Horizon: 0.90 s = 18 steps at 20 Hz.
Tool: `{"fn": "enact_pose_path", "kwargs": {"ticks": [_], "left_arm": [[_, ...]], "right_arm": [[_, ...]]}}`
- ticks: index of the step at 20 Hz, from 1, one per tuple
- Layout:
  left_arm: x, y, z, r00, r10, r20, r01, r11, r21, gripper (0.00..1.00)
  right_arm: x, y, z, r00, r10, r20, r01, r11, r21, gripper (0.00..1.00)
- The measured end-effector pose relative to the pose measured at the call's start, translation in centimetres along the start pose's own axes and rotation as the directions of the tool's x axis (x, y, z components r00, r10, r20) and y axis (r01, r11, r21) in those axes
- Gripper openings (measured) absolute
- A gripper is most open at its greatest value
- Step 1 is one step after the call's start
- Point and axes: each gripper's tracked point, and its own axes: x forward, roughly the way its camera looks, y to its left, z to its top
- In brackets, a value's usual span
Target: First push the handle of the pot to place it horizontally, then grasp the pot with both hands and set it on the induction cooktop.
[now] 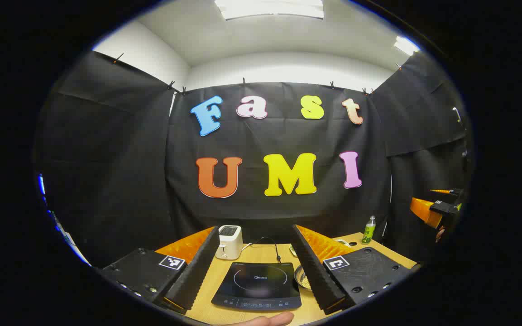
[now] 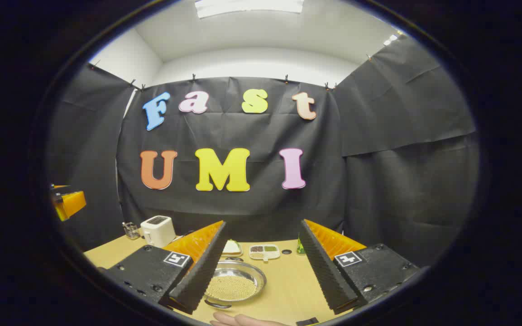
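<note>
The pot [image 2: 233, 283] is a shallow steel pan holding pale grains, with a dark loop handle [image 2: 217, 304] at its near rim. In the right gripper view it sits on the wooden table, partly behind the left finger. My right gripper [image 2: 263, 222] is open above the table, holding nothing. The black induction cooktop [image 1: 257, 285] lies between the fingers of my left gripper [image 1: 255, 227], which is open with nothing in it. A sliver of the pot [image 1: 303, 278] shows just right of the cooktop. The right gripper [image 1: 437, 210] hangs far off at the right edge.
A white toaster [image 1: 229, 241] stands behind the cooktop, its cable trailing beside it. A green bottle [image 1: 368, 230] stands at the table's far right. Behind the pot lie a divided dish [image 2: 264, 251] and a small plate [image 2: 231, 247]. A hand [image 2: 242, 320] rests at the table's near edge.
</note>
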Motion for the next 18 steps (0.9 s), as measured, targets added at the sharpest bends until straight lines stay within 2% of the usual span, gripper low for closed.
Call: {"fn": "enact_pose_path", "kwargs": {"ticks": [9, 17, 18], "left_arm": [[-0.2, -1.0, 0.0, 1.0, -0.015, 0.004, 0.015, 1.0, 0.006, 0.95], [0.2, 0.5, -1.1, 0.999, 0.051, -0.008, -0.051, 0.999, -0.01, 0.95], [0.2, 0.6, -1.2, 0.999, 0.049, -0.01, -0.05, 0.998, -0.029, 0.95]], "right_arm": [[-0.2, 0.6, 0.6, 1.0, 0.012, 0.028, -0.012, 1.0, -0.009, 0.99], [1.1, 1.4, -1.0, 0.999, 0.042, 0.001, -0.042, 0.999, 0.024, 1.0], [1.4, 1.8, -1.4, 0.998, 0.056, -0.004, -0.056, 0.998, 0.031, 0.95]]}}
